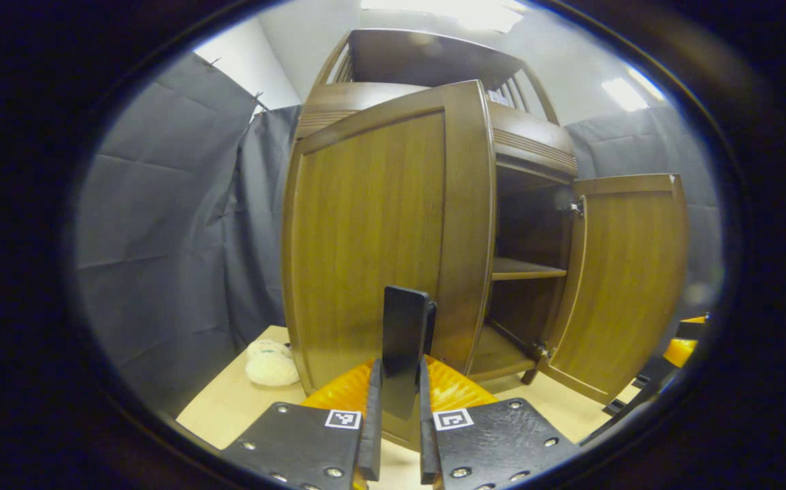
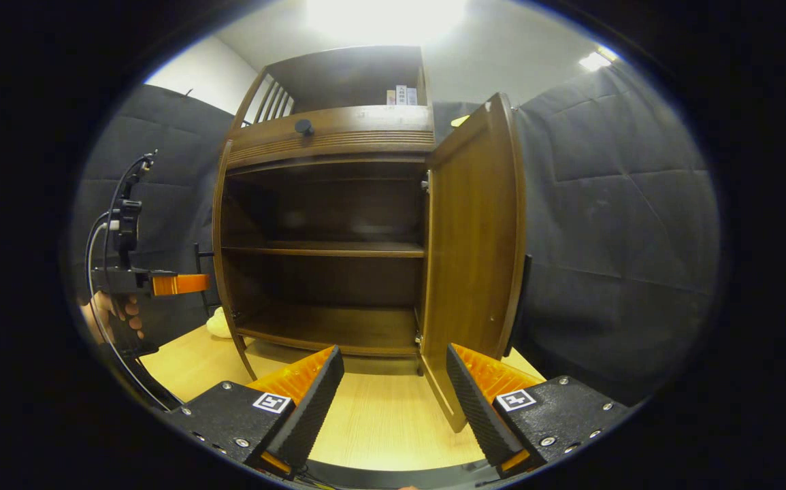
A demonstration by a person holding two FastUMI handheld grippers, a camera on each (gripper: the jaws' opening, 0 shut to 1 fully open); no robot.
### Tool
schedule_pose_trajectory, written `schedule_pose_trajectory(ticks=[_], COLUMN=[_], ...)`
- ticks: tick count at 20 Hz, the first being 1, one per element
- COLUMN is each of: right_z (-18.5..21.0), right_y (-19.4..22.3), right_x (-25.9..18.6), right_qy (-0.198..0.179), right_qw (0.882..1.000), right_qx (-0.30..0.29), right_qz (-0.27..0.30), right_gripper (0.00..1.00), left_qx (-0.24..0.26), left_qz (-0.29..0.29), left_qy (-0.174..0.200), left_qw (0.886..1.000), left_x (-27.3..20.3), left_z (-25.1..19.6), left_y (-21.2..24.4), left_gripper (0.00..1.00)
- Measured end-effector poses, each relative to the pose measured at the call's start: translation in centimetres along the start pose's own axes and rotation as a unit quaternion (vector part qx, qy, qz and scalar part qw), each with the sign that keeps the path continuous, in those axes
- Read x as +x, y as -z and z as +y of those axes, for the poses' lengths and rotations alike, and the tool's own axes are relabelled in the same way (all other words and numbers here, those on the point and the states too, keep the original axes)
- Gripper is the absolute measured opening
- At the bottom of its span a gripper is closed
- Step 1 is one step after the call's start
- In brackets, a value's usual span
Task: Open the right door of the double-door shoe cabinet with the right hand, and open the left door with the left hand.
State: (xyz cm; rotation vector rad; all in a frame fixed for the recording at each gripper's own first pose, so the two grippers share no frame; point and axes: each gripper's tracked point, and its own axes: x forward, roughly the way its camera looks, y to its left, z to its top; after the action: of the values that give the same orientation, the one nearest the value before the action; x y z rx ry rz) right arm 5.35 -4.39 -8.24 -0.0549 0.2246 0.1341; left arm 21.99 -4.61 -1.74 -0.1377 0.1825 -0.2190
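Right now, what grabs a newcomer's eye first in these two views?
The tall brown wooden shoe cabinet, both doors swung out and dark bare shelves exposed. In the left gripper view, the left gripper is clamped on the left door's black handle. The right gripper gapes open beside the right door.

Each gripper carries two black finger mounts studded with silver screws, each bearing a small square black-and-white marker, backed by ribbed orange pieces. At nine o'clock in the right gripper view, the left gripper (image 2: 161, 284) shows a black body, orange bar and looping black cables.
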Motion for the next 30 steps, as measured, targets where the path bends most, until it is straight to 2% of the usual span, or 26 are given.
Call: schedule_pose_trajectory(ticks=[1,2,3,9,15,16,18,26,27,28,30], right_z=[0.5,1.0,1.4,4.2,6.4,6.6,7.1,6.3,6.1,5.7,5.2], right_y=[0.0,0.0,0.1,0.2,0.0,0.0,0.1,-1.7,-2.0,-2.6,-3.5], right_x=[0.2,0.4,0.6,1.5,2.2,2.2,2.2,2.2,2.1,2.0,1.5], right_qy=[-0.004,-0.008,-0.011,-0.031,-0.047,-0.048,-0.05,-0.036,-0.034,-0.031,-0.025], right_qw=[1.0,1.0,1.0,1.0,0.999,0.999,0.999,0.999,0.999,0.999,0.999], right_qx=[0.001,0.002,0.001,-0.002,-0.008,-0.007,-0.004,0.007,0.008,0.007,0.006], right_qz=[0.001,0.001,0.003,0.005,0.006,0.006,0.008,-0.006,-0.01,-0.014,-0.021], right_gripper=[0.93,0.93,0.93,0.93,0.93,0.93,0.94,0.94,0.94,0.94,0.93], left_qx=[0.001,0.004,0.005,0.014,0.016,0.021,0.02,0.04,0.034,0.029,0.031], left_qz=[0.0,0.0,-0.001,0.003,-0.008,-0.012,-0.012,-0.036,-0.042,-0.048,-0.061], left_qy=[-0.004,-0.01,-0.017,-0.028,-0.067,-0.082,-0.096,-0.176,-0.171,-0.168,-0.165], left_qw=[1.0,1.0,1.0,1.0,0.998,0.996,0.995,0.983,0.984,0.984,0.984], left_x=[-0.6,-1.3,-1.8,-3.9,-6.5,-6.9,-7.8,-12.7,-13.3,-14.0,-15.7], left_z=[0.6,1.2,1.9,4.8,10.1,11.5,13.7,20.0,19.8,19.5,18.9], left_y=[0.2,0.4,0.6,0.9,0.2,0.1,-0.1,-2.5,-3.1,-3.7,-4.9], left_gripper=[0.24,0.28,0.19,0.19,0.19,0.28,0.27,0.25,0.17,0.26,0.26])
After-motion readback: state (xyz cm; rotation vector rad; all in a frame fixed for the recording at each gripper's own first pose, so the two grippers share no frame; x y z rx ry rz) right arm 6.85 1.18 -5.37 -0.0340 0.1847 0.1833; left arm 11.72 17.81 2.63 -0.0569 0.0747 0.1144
